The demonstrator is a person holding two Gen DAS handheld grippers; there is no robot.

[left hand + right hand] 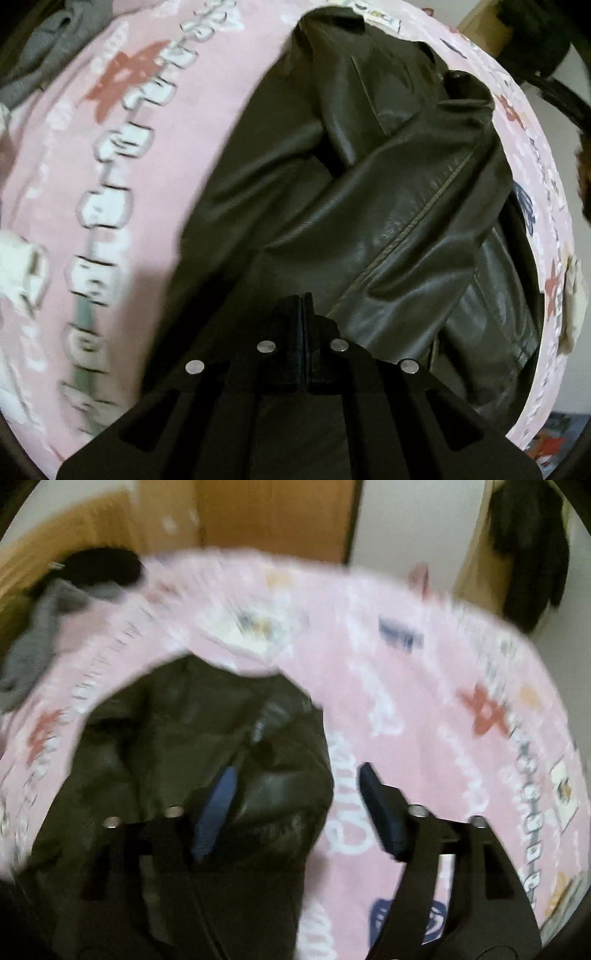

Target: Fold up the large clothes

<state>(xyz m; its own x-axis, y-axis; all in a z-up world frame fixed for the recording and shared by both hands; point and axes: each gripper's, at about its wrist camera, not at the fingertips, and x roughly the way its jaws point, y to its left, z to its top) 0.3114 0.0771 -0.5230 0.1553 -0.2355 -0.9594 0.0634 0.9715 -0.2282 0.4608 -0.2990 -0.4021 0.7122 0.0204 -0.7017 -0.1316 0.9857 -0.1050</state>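
A dark leather jacket (388,206) lies crumpled on a pink bedcover (155,155) printed with white letters, red stars and small pictures. In the left wrist view the jacket fills the middle and right of the frame, its collar toward the far edge of the bed, a stitched seam running down one folded panel, and a sleeve bunched over the body. The left gripper (303,306) points steeply down at the near part of the jacket with its jaws pressed together; the fingertips sit against dark leather, but it cannot be told whether any fold is pinched between them. In the right wrist view, which is blurred, the jacket (192,746) sits in the near left of the frame as a rumpled heap, with a bluish strip showing along its middle. The right gripper (299,797) stands with its jaws wide apart and nothing between them: its left finger (218,805) hangs over the jacket, its right finger (380,808) over bare bedcover (424,701) just right of the garment. At the far left corner of the bed lies a grey garment (40,635) with a black garment (99,566) beside it, both well apart from the jacket. Beyond the bed stand a wooden door (273,517) and a pale wall, and a dark coat (532,542) hangs at the far right.
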